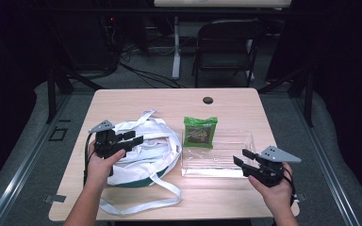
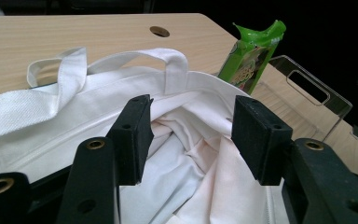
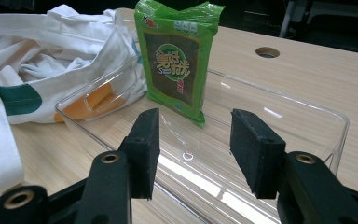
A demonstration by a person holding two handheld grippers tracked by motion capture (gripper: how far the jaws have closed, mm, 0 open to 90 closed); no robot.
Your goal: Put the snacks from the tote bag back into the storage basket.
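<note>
Left gripper [image 1: 131,137]: jaws apart, held over the open mouth of the white bag [image 1: 146,150], gripping nothing.
Right gripper [image 1: 242,159]: jaws apart, empty, at the near right corner of the clear tray [image 1: 250,141].
Green packet [image 1: 200,132]: standing in the tray's far left corner, just beside the bag; its print is too small to read from above.
Bag inside: only crumpled white folds; the contents are hidden.
Table [image 1: 122,101]: near edge cut off by the forearms.
</note>
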